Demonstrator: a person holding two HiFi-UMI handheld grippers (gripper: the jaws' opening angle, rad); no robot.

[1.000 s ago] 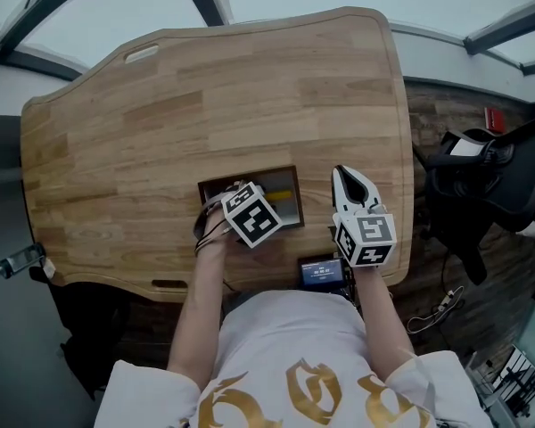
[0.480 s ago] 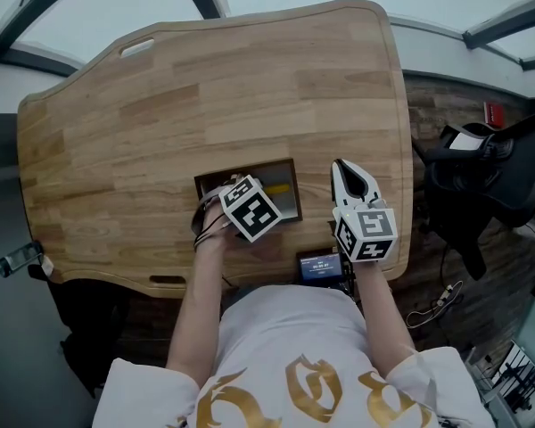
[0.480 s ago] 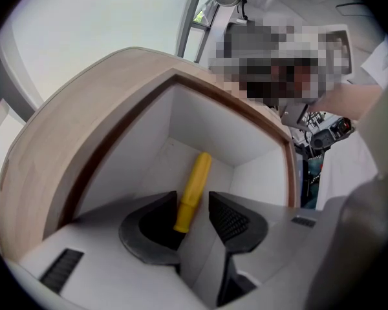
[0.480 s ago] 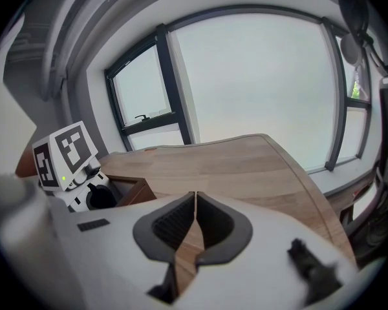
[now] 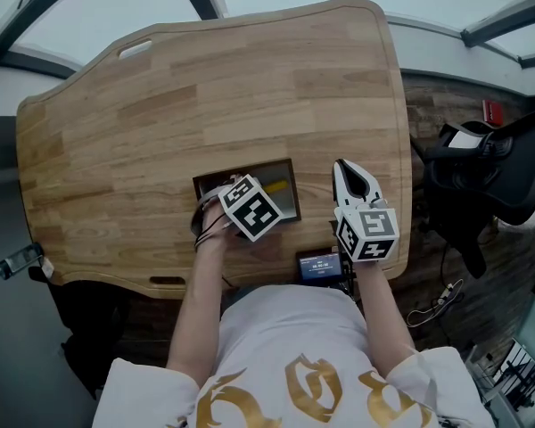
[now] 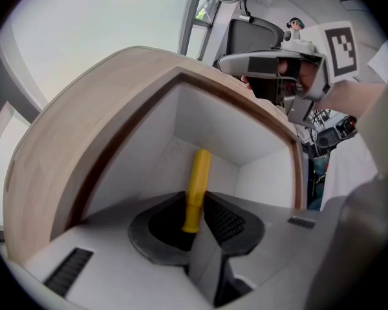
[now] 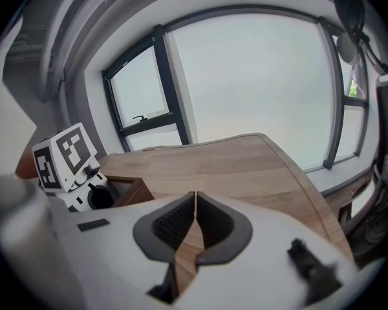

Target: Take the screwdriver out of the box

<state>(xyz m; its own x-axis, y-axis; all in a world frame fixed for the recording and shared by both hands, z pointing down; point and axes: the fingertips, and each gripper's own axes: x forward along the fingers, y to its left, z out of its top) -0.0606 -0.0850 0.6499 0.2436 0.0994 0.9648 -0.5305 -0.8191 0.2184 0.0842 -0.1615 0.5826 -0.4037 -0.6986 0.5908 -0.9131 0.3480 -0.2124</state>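
A small wooden box [image 5: 250,168] with white inner walls [image 6: 207,118] is sunk in the table, and a yellow-handled screwdriver [image 6: 197,179] lies on its floor. From the head view only a strip of yellow [image 5: 281,185] shows. My left gripper [image 6: 195,219] points steeply down into the box. Its jaws are closing, with the near end of the handle between the pads, and no firm press shows. My right gripper [image 5: 346,171] rests to the right of the box, shut with nothing in it [image 7: 195,202].
The wooden table [image 5: 205,87] stretches away beyond the box. A small device with a lit screen [image 5: 321,268] sits at the near edge between my arms. A black office chair [image 5: 490,176] stands off the table's right side.
Both grippers keep their places; only the head view shifts slightly.
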